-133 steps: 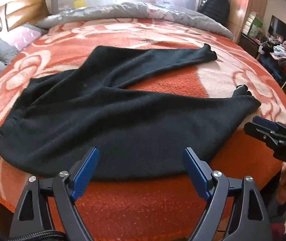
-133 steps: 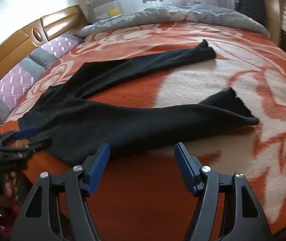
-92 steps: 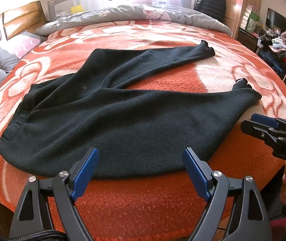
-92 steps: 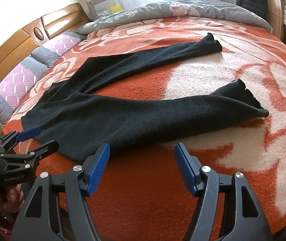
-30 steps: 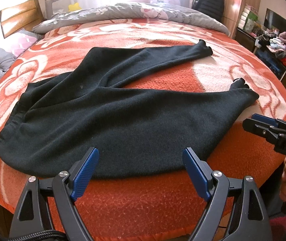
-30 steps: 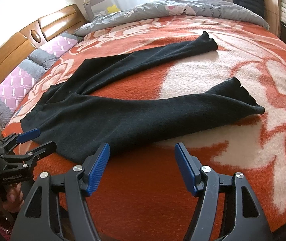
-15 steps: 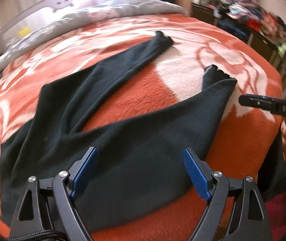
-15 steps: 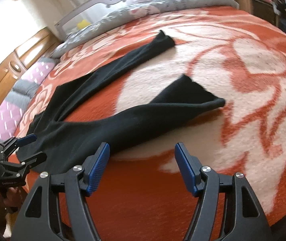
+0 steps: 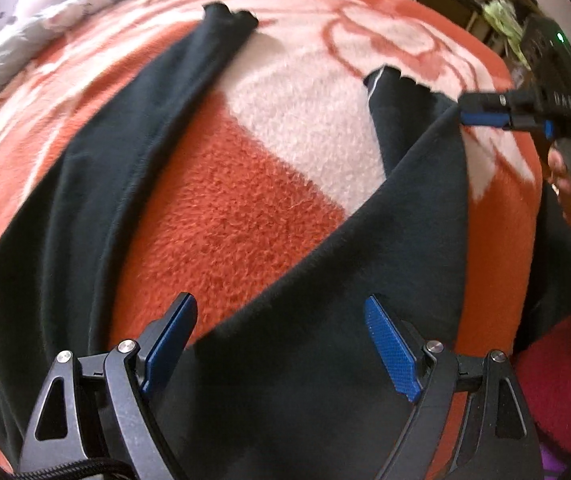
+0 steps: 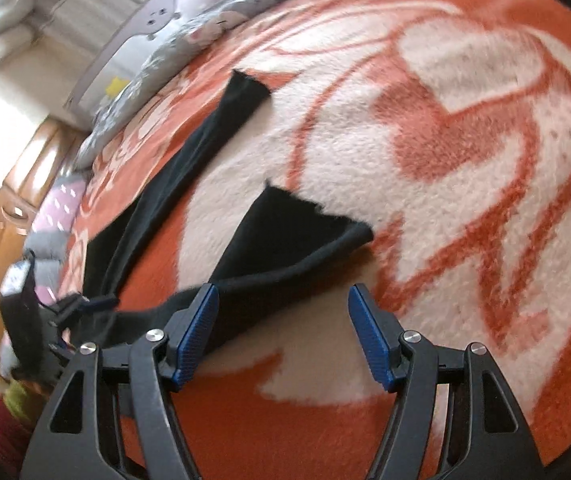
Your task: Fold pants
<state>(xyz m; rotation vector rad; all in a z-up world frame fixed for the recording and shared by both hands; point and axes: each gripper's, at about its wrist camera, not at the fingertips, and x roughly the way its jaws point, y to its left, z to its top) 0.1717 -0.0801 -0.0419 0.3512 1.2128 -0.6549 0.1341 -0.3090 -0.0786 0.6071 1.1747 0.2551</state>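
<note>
Black pants (image 9: 285, 360) lie spread on the orange and white blanket (image 9: 237, 208), legs apart in a V. My left gripper (image 9: 281, 344) is open, low over the near leg close to the crotch. My right gripper (image 10: 281, 332) is open, just short of the near leg's hem (image 10: 297, 224), its left finger over the leg's edge. In the left wrist view the right gripper (image 9: 485, 114) sits at that hem's corner. The far leg's hem (image 10: 247, 88) lies further back. The waistband is out of view.
The blanket (image 10: 465, 160) covers the bed. A grey duvet (image 10: 189, 36) and metal bed rail (image 10: 153, 12) lie at the far edge, a wooden headboard (image 10: 17, 208) at left. Cluttered shelves (image 9: 497, 16) stand beyond the bed's right edge.
Both grippers have moved in and down towards the pants. The left one now hovers over the near leg; the right one has closed in on the near leg's hem. Both stay open.
</note>
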